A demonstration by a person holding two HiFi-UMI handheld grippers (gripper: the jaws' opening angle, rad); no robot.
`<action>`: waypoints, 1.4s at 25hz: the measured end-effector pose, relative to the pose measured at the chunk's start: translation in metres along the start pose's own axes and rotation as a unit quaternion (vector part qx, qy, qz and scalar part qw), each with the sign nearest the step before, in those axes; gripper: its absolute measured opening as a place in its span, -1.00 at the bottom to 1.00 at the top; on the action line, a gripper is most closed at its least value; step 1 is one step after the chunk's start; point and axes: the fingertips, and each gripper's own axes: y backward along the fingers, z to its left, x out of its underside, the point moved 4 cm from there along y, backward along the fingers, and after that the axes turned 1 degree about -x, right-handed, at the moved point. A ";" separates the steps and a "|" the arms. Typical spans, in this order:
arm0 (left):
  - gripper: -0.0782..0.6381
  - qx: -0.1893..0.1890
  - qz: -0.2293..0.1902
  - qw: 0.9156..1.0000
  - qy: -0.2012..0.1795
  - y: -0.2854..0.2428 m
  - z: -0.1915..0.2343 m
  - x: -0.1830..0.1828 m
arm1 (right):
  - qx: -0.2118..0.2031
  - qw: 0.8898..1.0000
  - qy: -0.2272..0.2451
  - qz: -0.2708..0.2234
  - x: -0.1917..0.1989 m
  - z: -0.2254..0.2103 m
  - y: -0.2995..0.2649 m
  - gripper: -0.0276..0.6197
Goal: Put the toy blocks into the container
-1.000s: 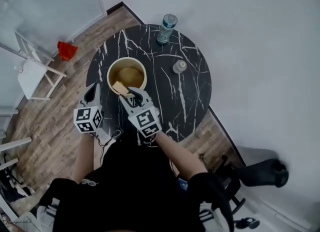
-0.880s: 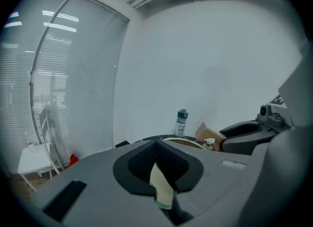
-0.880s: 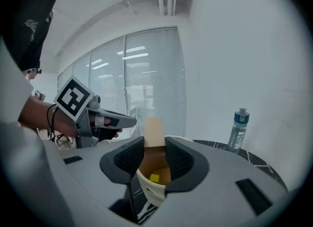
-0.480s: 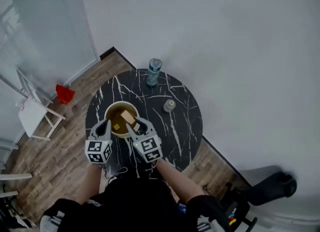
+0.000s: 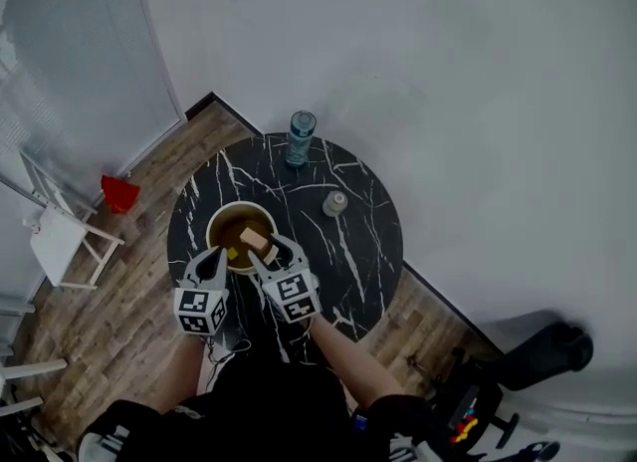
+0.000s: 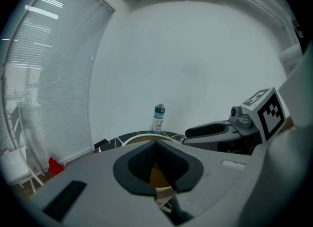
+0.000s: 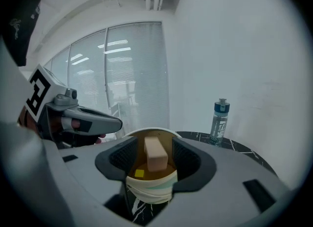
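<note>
Right gripper (image 7: 155,165) open around a tan block (image 7: 155,153) over the container (image 7: 149,188)
Its jaws have just been opening; the pads stand clear of the block on both sides; a yellow block (image 7: 139,173) lies inside the container; the left gripper (image 5: 211,259), jaws together and empty, is just beside the rim; a bottle (image 5: 298,137) stands across the table (image 5: 363,246).

A round black table (image 5: 370,241) veined in white stands on a wood-plank floor (image 5: 114,291). Plain white walls (image 5: 448,72) rise behind it and to its right, with a dark skirting (image 5: 202,104) at their foot. Left of the table, pale blinds (image 5: 60,92) cover a window. Below them stand a white folding frame (image 5: 55,241) and a small red object (image 5: 118,193). Right of the table, a black piece of furniture (image 5: 542,348) sits on the floor.
</note>
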 end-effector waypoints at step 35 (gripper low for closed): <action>-0.79 -0.060 -0.146 0.987 -0.033 0.095 -0.171 -0.052 | 0.037 0.978 0.064 -0.193 -0.061 -0.015 0.221 -0.92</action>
